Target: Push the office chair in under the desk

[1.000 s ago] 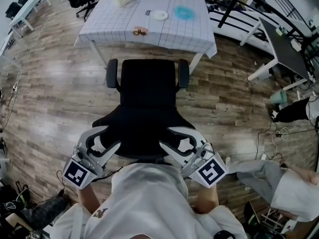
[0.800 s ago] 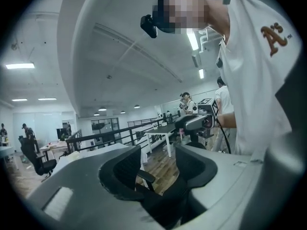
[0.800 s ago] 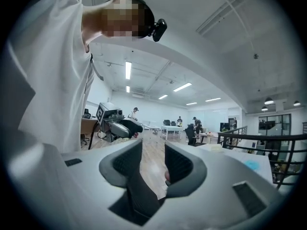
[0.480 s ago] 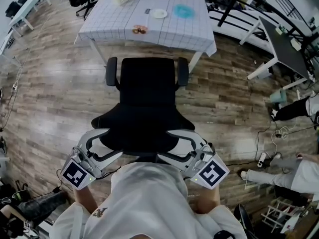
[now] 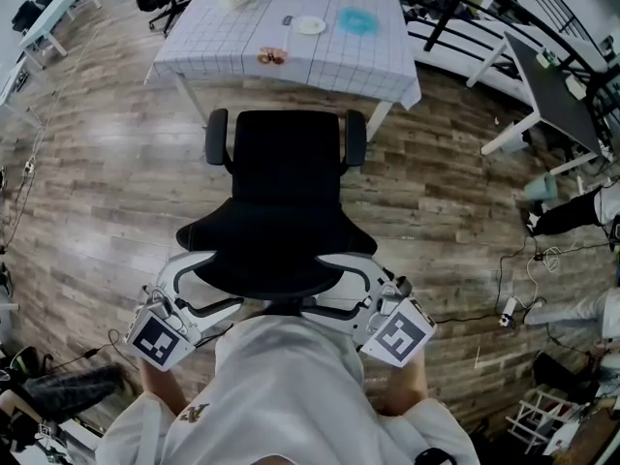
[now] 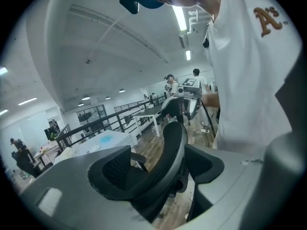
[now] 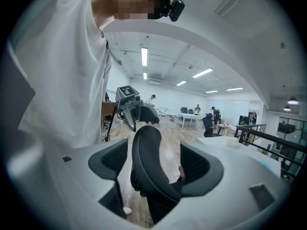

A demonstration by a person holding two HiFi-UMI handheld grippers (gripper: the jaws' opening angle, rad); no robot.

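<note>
Head view: my torso (image 5: 291, 395) hides both hands. Gripper views: left gripper (image 6: 160, 166), right gripper (image 7: 154, 164), jaws just opened wide, straddling backrest (image 5: 281, 260), not clamping. Office chair (image 5: 289, 187) short of counter (image 5: 339, 56).

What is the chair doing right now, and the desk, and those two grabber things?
office chair: upright, in front of the desk, not yet pushed under.
desk: covered with a checked cloth, white plate on top.
left gripper: open, jaws just been opening, the chair's backrest edge between them, not pinched.
right gripper: open, jaws just been opening, backrest edge between them, not pinched.
</note>
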